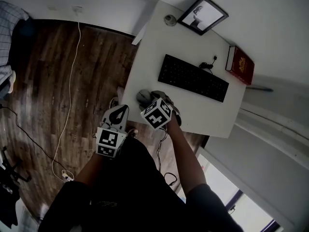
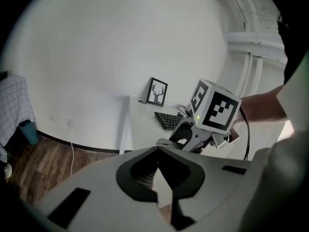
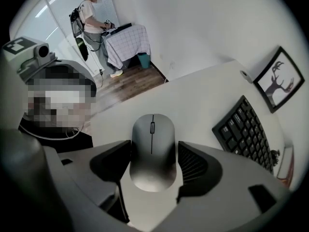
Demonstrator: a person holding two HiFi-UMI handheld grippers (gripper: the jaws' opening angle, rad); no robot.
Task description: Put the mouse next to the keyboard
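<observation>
right gripper [image 3: 153, 151] clamps the grey oval mouse [image 3: 152, 141], so carry it level to the black keyboard [image 3: 246, 129]; left gripper [image 2: 159, 172] closed, empty.

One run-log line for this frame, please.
step: grasping mouse | right gripper: fingers against both sides of mouse, on table | left gripper: shut, empty | keyboard: apart from mouse

We're looking down on the white desk [image 1: 154, 42] in the upper middle: black keyboard [image 1: 193, 77] across its centre, mouse [image 1: 143, 96] at its lower-left edge, right gripper [image 1: 150, 99] right on it. Left gripper [image 1: 118, 115] hangs lower left, off the desk, over wooden floor [image 1: 72, 81].
</observation>
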